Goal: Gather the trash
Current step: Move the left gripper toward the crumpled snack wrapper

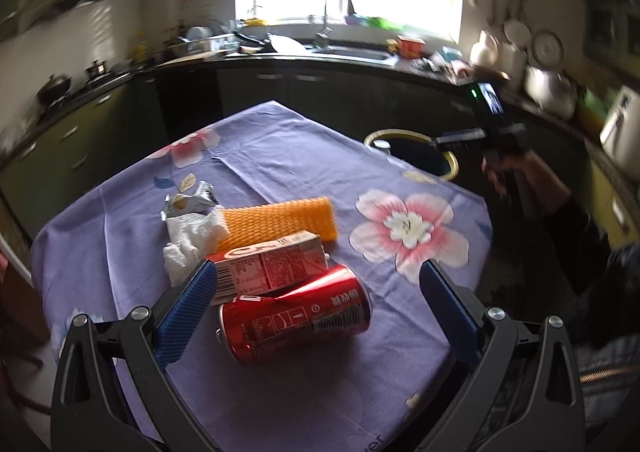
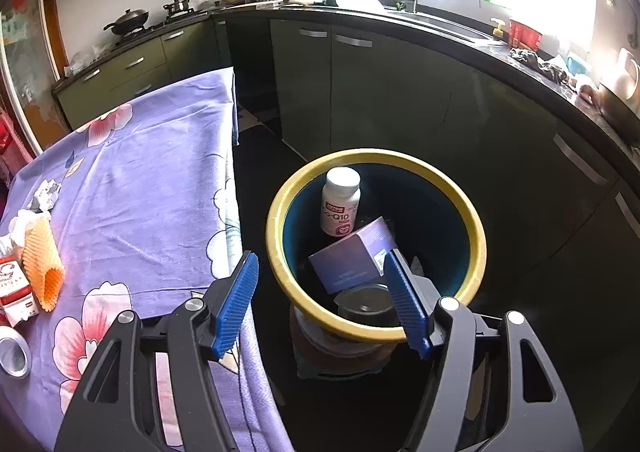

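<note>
On the purple flowered tablecloth (image 1: 280, 148) lies a dented red can (image 1: 296, 316) with a red carton (image 1: 268, 268) leaning on it. Behind them are an orange foam net (image 1: 280, 220), a white tissue (image 1: 188, 244) and a foil wrapper (image 1: 188, 200). My left gripper (image 1: 318, 268) hangs open above the can and carton, touching neither. My right gripper (image 2: 320, 255) stands open over the yellow-rimmed bin (image 2: 280, 212). Below its fingers, inside the bin, lie a purple box (image 2: 352, 256), a white pill bottle (image 2: 340, 200) and a dark jar lid (image 2: 366, 308).
The bin (image 1: 412, 148) stands off the table's far right edge, where a person's hand (image 1: 516, 176) holds the right gripper (image 1: 460, 140). Dark kitchen cabinets (image 2: 360, 92) and a cluttered counter run behind. The orange net (image 2: 42, 264) and carton (image 2: 14, 288) lie at the table's left.
</note>
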### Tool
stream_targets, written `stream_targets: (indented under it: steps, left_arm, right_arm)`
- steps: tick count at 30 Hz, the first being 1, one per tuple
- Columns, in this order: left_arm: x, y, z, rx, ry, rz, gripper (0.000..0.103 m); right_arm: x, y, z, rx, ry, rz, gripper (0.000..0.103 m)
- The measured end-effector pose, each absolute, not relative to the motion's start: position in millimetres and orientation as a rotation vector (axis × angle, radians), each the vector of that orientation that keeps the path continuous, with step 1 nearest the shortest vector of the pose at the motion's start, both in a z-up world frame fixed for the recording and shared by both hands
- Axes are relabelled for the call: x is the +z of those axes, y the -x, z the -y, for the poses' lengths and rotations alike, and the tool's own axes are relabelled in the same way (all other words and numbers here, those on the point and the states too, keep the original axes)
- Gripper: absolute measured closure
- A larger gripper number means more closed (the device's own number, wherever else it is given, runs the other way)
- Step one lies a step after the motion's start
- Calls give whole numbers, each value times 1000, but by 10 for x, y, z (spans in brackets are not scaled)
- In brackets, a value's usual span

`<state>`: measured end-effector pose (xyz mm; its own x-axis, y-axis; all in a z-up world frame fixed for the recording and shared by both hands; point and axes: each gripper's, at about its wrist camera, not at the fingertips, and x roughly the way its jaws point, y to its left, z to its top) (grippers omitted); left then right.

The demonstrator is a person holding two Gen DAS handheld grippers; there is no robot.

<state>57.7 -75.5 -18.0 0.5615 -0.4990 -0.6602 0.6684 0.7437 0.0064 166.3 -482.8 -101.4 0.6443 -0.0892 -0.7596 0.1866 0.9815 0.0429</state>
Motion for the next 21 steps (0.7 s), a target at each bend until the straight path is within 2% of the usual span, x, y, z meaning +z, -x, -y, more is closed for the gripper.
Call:
stream_targets:
  steps: [5, 11, 16, 21]
  left_arm:
    - [-198, -687, 755, -705, -216, -737, 7]
    - [-141, -687, 709, -744, -156, -732, 7]
    - [-84, -734, 793, -801, -220, -728, 7]
    - [-4, -866, 887, -892, -398, -677, 7]
  right_arm:
    - [-986, -1685, 4716, -105, -118, -865, 38]
    - [-679, -1765, 4073, 127, 6, -833, 38]
    - [-532, -1811, 3785, 183, 35, -797, 38]
    - [-569, -1741, 3712, 188, 35, -814, 38]
